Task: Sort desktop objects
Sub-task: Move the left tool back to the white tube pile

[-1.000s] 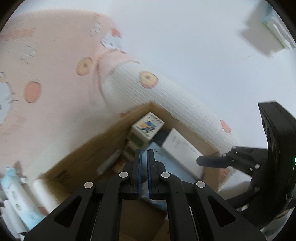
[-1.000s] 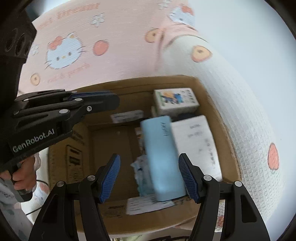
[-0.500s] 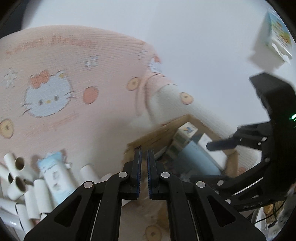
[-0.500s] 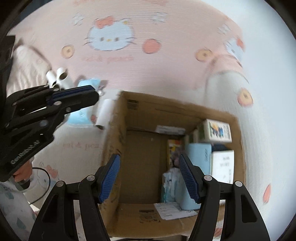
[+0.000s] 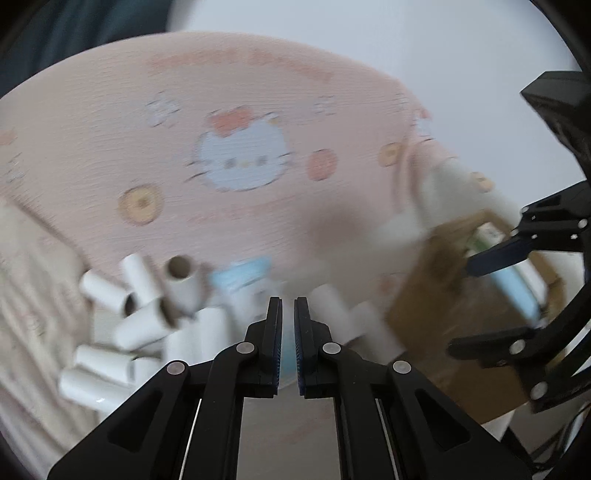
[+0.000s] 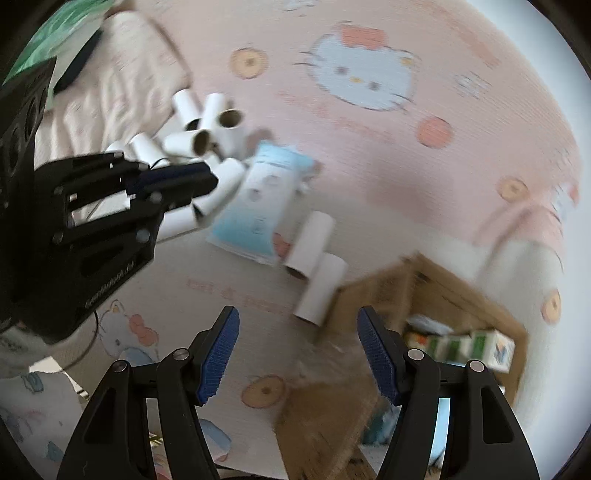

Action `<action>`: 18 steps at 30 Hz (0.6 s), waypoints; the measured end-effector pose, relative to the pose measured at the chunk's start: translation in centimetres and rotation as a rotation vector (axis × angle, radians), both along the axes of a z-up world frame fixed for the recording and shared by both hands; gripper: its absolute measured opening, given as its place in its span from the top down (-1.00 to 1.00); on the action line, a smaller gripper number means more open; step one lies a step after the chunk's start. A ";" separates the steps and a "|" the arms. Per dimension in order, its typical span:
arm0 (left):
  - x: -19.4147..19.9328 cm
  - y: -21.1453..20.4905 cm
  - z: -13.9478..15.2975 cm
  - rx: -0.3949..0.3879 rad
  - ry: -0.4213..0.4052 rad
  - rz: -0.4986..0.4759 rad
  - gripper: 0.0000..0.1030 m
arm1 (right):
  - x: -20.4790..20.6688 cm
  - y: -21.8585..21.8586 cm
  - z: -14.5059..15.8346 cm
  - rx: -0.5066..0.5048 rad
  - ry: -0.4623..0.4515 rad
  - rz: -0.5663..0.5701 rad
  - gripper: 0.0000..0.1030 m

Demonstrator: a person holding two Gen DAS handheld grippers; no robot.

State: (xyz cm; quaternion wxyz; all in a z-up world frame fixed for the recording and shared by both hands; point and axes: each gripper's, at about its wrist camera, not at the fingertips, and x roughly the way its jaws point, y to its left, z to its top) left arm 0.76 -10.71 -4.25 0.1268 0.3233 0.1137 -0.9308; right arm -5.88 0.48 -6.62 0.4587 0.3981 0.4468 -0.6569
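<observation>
A pile of several white cardboard tubes lies on the pink cat-print cloth, with a light blue tissue pack beside it. My left gripper hovers just in front of the pile, shut with nothing between its fingers. In the right wrist view the pile and the pack lie ahead, and the left gripper reaches over them. My right gripper is open and empty above two loose tubes next to the brown cardboard box. It also shows at the right of the left wrist view.
The cardboard box holds a green-and-white carton and a blue pack. A beige cloth and a green item lie beyond the tubes. A dark cable runs at the lower left. The picture is blurred by motion.
Both grippers have swung away from above the box toward the tube pile. The box has slid to the right edge of both views. The jaws look unchanged.
</observation>
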 end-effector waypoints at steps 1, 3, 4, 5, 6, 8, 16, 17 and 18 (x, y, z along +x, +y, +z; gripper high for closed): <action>0.5 -0.7 -0.4 0.006 -0.011 0.019 0.84 | 0.3 -0.5 -0.3 0.000 -0.005 0.011 -0.25; 1.7 -2.2 -1.3 0.032 -0.034 0.061 0.76 | 0.7 -1.5 -0.9 -0.003 -0.019 0.024 -0.25; 2.3 -2.8 -1.8 0.048 -0.040 0.077 0.61 | 0.9 -1.9 -1.2 -0.003 -0.025 0.028 -0.25; 2.9 -3.5 -2.4 0.070 -0.049 0.096 0.53 | 1.0 -2.3 -1.7 0.000 -0.038 0.035 -0.25; 3.6 -4.2 -3.0 0.096 -0.057 0.113 0.42 | 1.1 -2.6 -2.0 0.006 -0.050 0.036 -0.25; 4.9 -5.3 -4.2 0.150 -0.081 0.136 0.37 | 1.3 -3.2 -2.9 0.017 -0.085 0.037 -0.25; 9.8 -7.3 -7.9 0.235 -0.158 0.284 0.37 | 2.5 -4.9 -6.0 -0.107 -0.155 0.079 -0.25; 10.2 -7.4 -8.0 0.237 -0.151 0.291 0.37 | 2.8 -4.9 -6.2 -0.163 -0.145 0.112 -0.25; 10.5 -7.5 -8.2 0.234 -0.146 0.296 0.37 | 3.1 -4.8 -6.4 -0.210 -0.145 0.140 -0.25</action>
